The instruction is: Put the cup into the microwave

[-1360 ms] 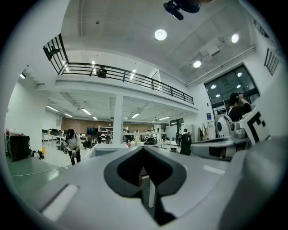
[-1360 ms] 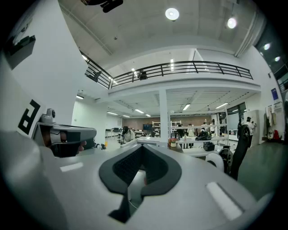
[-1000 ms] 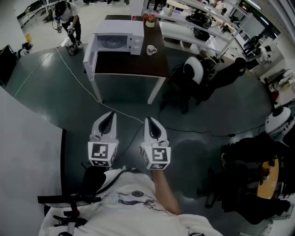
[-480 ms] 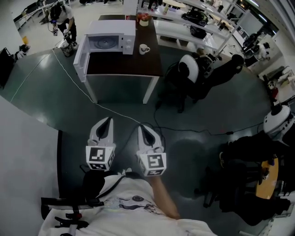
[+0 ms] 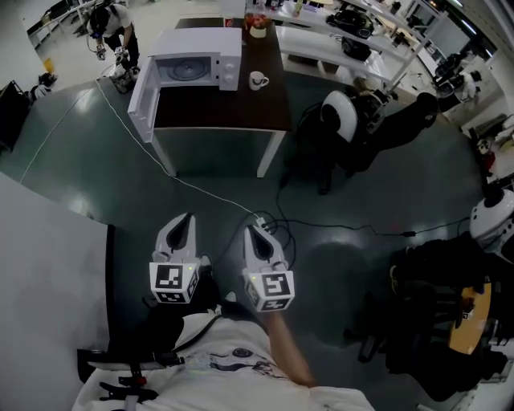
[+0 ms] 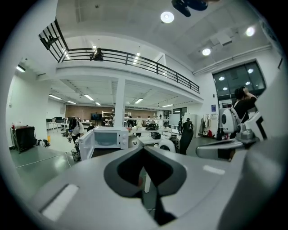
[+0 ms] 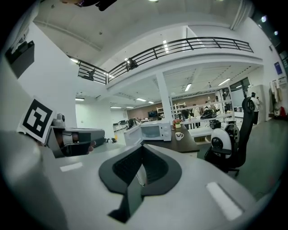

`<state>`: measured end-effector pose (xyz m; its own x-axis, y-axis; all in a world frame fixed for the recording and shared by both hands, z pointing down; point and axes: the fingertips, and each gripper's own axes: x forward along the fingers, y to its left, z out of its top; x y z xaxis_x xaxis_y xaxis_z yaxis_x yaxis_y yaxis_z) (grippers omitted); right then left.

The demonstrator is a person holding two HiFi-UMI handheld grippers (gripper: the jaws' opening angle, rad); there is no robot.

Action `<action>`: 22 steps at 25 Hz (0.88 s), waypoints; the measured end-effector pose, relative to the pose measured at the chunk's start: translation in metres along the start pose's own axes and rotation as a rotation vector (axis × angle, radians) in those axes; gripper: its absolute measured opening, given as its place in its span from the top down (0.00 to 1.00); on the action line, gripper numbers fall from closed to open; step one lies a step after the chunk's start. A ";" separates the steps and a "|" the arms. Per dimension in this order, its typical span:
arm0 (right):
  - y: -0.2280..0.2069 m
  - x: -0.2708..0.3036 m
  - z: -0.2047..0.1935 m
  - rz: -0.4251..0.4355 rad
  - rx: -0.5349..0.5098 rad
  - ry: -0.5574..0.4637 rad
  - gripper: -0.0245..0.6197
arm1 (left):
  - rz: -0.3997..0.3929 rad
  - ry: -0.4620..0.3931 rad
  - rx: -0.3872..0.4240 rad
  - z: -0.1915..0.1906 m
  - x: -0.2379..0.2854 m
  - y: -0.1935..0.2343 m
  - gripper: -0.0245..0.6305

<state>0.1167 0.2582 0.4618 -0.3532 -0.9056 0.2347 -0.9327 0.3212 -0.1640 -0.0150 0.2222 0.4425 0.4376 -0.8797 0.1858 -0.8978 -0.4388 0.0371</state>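
A white cup (image 5: 257, 79) stands on the dark table (image 5: 233, 108), to the right of the white microwave (image 5: 197, 66), whose door (image 5: 141, 90) hangs open to the left. Both are far ahead across the floor. My left gripper (image 5: 188, 217) and right gripper (image 5: 250, 231) are held side by side close to my body, both shut and empty, pointing toward the table. In the right gripper view the shut gripper (image 7: 143, 146) points toward the microwave (image 7: 151, 131) and the cup (image 7: 179, 135). The left gripper view has the shut gripper (image 6: 143, 148) below the microwave (image 6: 107, 138).
A white cable (image 5: 173, 172) runs over the grey floor to a power strip (image 5: 262, 221) just ahead of my grippers. An office chair (image 5: 341, 120) draped in black stands right of the table. A white wall (image 5: 48, 265) is at my left, dark bags (image 5: 438, 305) at my right, and a person (image 5: 112, 24) stands far left.
Both grippers have sunk a little and drawn nearer my body, staying shut and side by side. The table and microwave keep about the same distance.
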 end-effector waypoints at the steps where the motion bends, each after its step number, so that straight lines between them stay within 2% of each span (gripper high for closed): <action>1: 0.001 0.006 0.001 0.002 -0.002 0.003 0.96 | -0.002 -0.004 -0.002 0.001 0.007 0.004 0.96; 6: -0.005 0.041 0.013 -0.014 -0.025 0.009 0.96 | -0.050 -0.035 -0.013 0.014 0.060 0.019 0.96; 9: -0.013 0.074 0.033 -0.038 -0.038 -0.007 0.96 | -0.094 -0.054 0.001 0.031 0.096 0.030 0.96; 13: -0.010 0.127 0.044 -0.057 -0.038 -0.003 0.96 | -0.124 -0.032 -0.017 0.031 0.131 0.066 0.96; 22: -0.008 0.128 0.038 -0.040 -0.031 0.059 0.96 | -0.112 0.053 -0.080 0.018 0.137 0.071 0.96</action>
<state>0.0818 0.1293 0.4565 -0.3180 -0.9005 0.2965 -0.9478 0.2940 -0.1235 -0.0176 0.0678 0.4527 0.5342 -0.8142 0.2273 -0.8453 -0.5159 0.1385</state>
